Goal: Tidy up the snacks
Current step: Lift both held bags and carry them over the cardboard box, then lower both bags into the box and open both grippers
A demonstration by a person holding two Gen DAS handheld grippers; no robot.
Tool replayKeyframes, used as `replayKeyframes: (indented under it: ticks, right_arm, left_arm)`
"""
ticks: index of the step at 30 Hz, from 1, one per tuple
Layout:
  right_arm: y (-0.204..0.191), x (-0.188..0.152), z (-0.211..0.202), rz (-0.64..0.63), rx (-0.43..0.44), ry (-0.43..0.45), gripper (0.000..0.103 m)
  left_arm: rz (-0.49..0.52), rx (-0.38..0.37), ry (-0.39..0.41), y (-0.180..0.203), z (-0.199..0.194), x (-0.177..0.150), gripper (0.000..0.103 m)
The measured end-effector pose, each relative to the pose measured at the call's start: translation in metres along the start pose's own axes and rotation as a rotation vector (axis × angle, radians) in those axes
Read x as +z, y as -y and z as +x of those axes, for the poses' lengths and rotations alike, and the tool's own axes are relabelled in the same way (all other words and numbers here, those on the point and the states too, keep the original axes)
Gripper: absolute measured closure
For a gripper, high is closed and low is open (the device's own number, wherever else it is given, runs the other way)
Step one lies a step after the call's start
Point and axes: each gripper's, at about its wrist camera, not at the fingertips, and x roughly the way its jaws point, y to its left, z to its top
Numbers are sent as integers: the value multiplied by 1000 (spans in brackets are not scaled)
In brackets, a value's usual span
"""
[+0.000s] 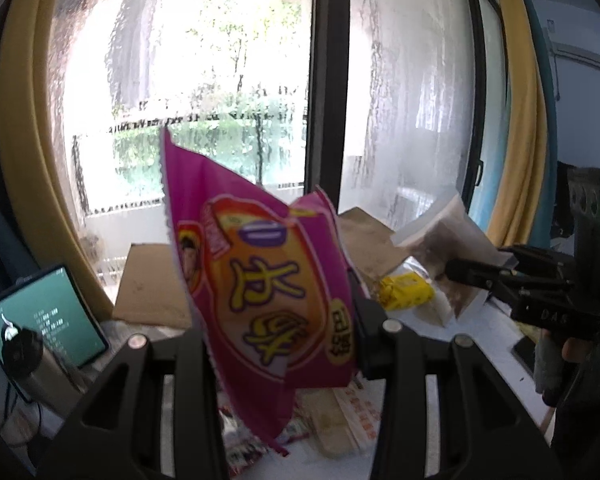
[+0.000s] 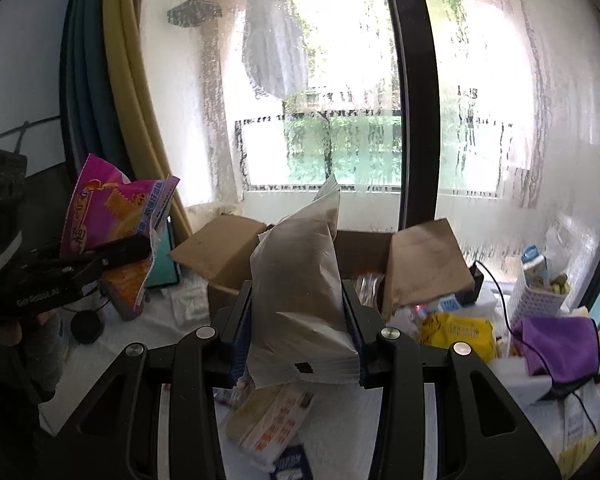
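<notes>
My left gripper is shut on a magenta snack bag with yellow characters, held upright above the table. The same bag shows at the left of the right wrist view. My right gripper is shut on a frosted clear snack bag with brown contents, held up in front of an open cardboard box. That gripper and its bag also show at the right of the left wrist view. A yellow snack pack lies on the table beside the box.
Several flat snack packets lie on the white table below my grippers. A tablet stands at the left. A white basket and a purple cloth sit at the right. A large window lies behind.
</notes>
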Motion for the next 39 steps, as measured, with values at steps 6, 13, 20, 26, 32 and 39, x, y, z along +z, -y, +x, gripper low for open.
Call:
replayKeyframes:
  ticks: [6, 13, 20, 26, 32, 39]
  right_arm:
    - [11, 23, 21, -2, -1, 19, 60]
    - [23, 48, 45, -6, 9, 36, 60]
    - [35, 74, 73, -11, 20, 47, 60]
    - [40, 88, 108, -9, 34, 30, 60]
    - [45, 87, 152, 6, 47, -22, 60]
    - [49, 86, 191, 14, 51, -65, 60]
  left_arm:
    - [9, -2, -1, -8, 27, 12, 62]
    - [-5, -8, 0, -18, 52, 33, 62]
    - [-43, -22, -2, -34, 83, 56, 62]
    - [-98, -44, -96, -54, 127, 60, 62]
    - [-104, -22, -197, -69, 176, 49, 62]
    - [-140, -35, -334, -86, 227, 22, 61]
